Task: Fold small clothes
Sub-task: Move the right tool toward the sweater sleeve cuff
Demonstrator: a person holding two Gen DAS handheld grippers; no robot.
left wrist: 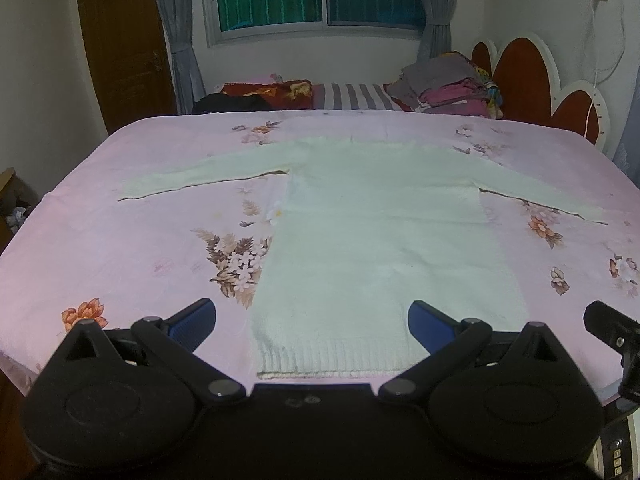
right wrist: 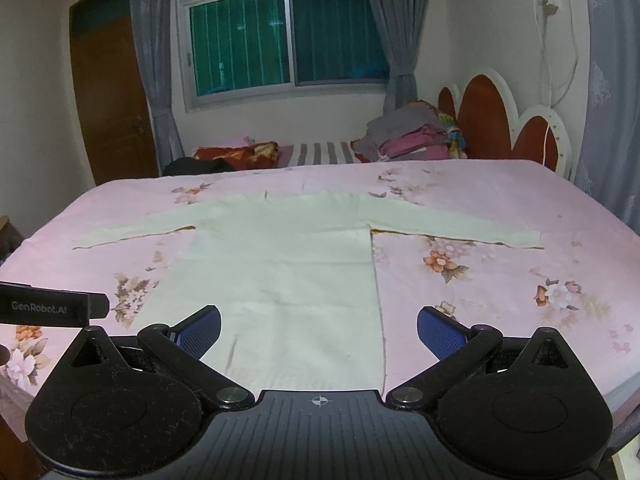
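Observation:
A white knitted sweater point(left wrist: 376, 236) lies flat on the pink flowered bed sheet point(left wrist: 120, 248), both sleeves spread out to the sides and its ribbed hem toward me. It also shows in the right wrist view point(right wrist: 280, 272). My left gripper point(left wrist: 312, 328) is open and empty, hovering over the hem near the bed's front edge. My right gripper point(right wrist: 319, 334) is open and empty, above the sweater's lower right part. In the left wrist view the right gripper point(left wrist: 612, 332) shows at the right edge. In the right wrist view the left gripper point(right wrist: 52, 306) shows at the left edge.
A pile of folded clothes point(left wrist: 448, 88) and a striped cloth point(left wrist: 352, 96) lie at the far side, with a red blanket point(left wrist: 272, 90) and a dark garment point(left wrist: 228, 104). The red and white headboard point(left wrist: 536, 80) stands at the right. A window and a wooden door are behind.

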